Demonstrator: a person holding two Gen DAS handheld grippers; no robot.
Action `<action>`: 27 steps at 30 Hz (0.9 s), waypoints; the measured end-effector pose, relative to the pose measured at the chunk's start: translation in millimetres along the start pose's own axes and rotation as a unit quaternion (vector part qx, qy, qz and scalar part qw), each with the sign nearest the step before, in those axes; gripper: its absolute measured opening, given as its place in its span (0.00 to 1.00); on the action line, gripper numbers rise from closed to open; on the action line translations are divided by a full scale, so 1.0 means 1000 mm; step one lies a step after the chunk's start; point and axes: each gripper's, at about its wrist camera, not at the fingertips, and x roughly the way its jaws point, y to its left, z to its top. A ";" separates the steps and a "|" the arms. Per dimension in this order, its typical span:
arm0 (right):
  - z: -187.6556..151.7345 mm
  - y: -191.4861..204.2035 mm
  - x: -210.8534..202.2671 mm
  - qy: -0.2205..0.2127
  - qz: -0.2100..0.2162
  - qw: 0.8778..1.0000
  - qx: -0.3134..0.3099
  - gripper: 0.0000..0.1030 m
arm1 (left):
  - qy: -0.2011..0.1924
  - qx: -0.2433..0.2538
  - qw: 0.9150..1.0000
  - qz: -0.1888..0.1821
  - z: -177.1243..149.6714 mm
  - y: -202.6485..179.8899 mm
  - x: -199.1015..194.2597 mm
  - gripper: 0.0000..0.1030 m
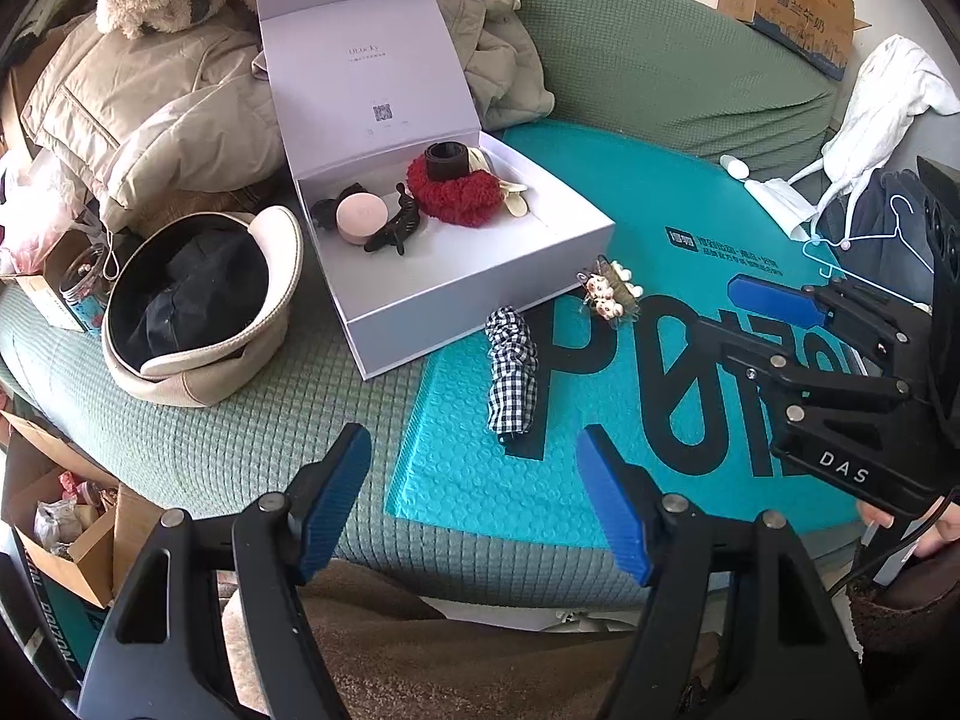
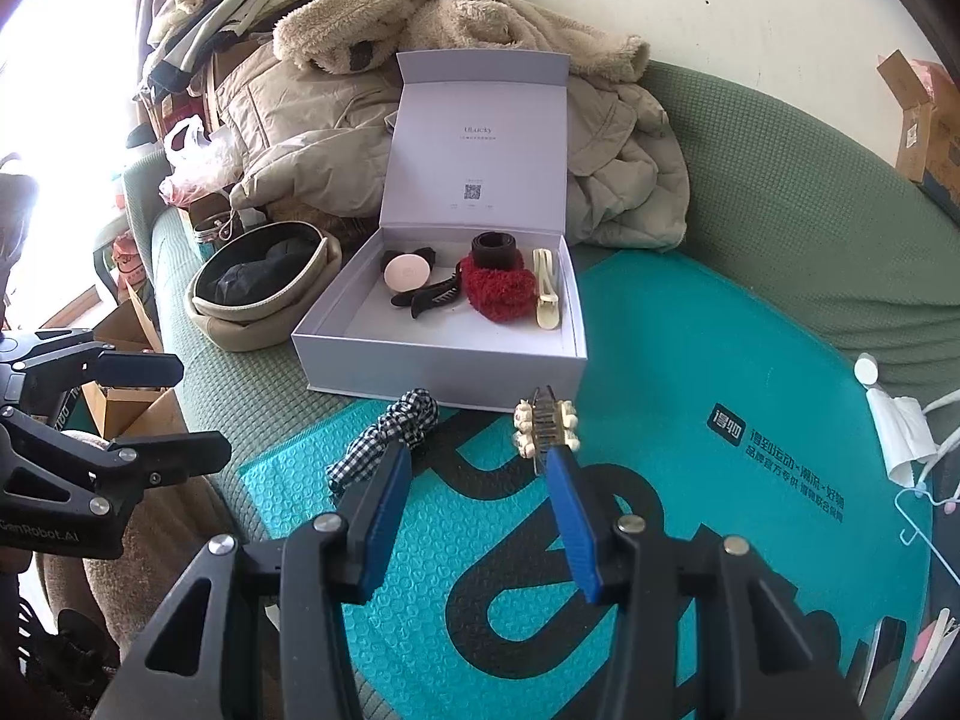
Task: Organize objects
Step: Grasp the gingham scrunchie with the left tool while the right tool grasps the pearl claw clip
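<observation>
While both hung empty, right hand-held gripper [image 2: 480,459] gaped wide over teal mailer [image 2: 690,360]; checked scrunchie [image 2: 390,432] partly hidden behind its left finger, pearl clip [image 2: 543,426] ahead, box [image 2: 444,360] beyond; left hand-held gripper [image 1: 474,444] equally spread.

We see a matt, smooth white cardboard gift box [image 2: 438,360] resting on a glossy teal bubble-textured plastic mailer [image 2: 690,372]. Inside the box lies a fuzzy red scrunchie [image 2: 498,294] beside a smooth pink compact [image 2: 407,271]. Just in front of the box, a woven gingham cloth scrunchie [image 2: 390,432]. Behind it, fleecy beige coat [image 2: 456,18]. Waffle-knit green sofa cover [image 2: 780,222].
</observation>
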 end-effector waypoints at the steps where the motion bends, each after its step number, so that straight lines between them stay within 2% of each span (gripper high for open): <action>1: -0.002 -0.001 0.004 0.002 0.001 1.000 0.001 0.46 | 0.001 -0.001 1.000 0.000 0.000 0.000 0.003 0.68; 5: -0.008 -0.007 0.018 0.000 0.000 1.000 0.007 0.46 | 0.013 -0.004 1.000 0.002 -0.001 0.000 0.020 0.68; 12: -0.015 -0.023 0.056 0.028 0.003 0.999 0.022 0.46 | 0.026 -0.016 1.000 -0.001 -0.003 -0.003 0.052 0.68; 20: -0.015 -0.041 0.087 0.041 0.006 0.999 0.033 0.46 | 0.024 -0.040 0.999 -0.020 0.007 -0.001 0.085 0.68; 27: -0.009 -0.062 0.116 0.052 0.021 0.997 0.056 0.50 | 0.037 -0.026 0.999 -0.003 0.021 -0.009 0.116 0.68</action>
